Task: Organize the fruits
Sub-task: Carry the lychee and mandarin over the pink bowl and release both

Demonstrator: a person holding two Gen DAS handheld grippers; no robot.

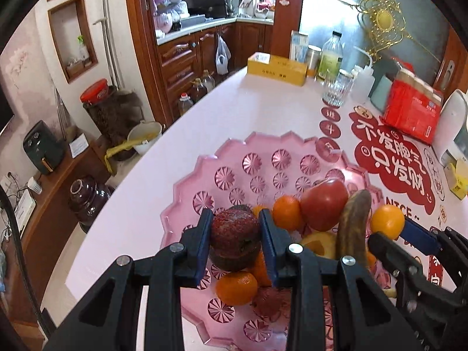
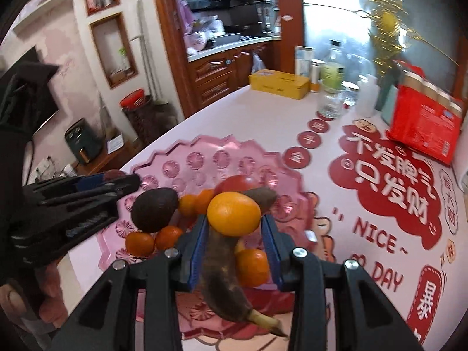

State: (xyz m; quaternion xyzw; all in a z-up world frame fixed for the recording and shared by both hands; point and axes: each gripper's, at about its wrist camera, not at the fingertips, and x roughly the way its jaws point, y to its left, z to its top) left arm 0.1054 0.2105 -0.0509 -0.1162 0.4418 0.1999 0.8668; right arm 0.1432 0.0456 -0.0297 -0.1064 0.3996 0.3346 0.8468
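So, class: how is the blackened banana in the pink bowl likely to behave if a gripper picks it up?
The banana looks very overripe, so it is probably soft and may squash or split under the fingers. Long and curved, it would likely droop or pivot if held near one end. It leans on other fruit, so lifting it may shift the orange.

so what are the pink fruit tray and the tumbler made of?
Pink fruit tray: translucent, glossy, molded starburst facets and scalloped rim; likely plastic, possibly pressed glass. Tumbler: clear, see-through, ribbed base; looks like glass, though clear plastic can't be excluded.

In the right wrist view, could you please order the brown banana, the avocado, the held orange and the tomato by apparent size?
1. brown banana, partly enlarged by nearness
2. orange and avocado, look alike
3. tomato, mostly hidden, so unsure
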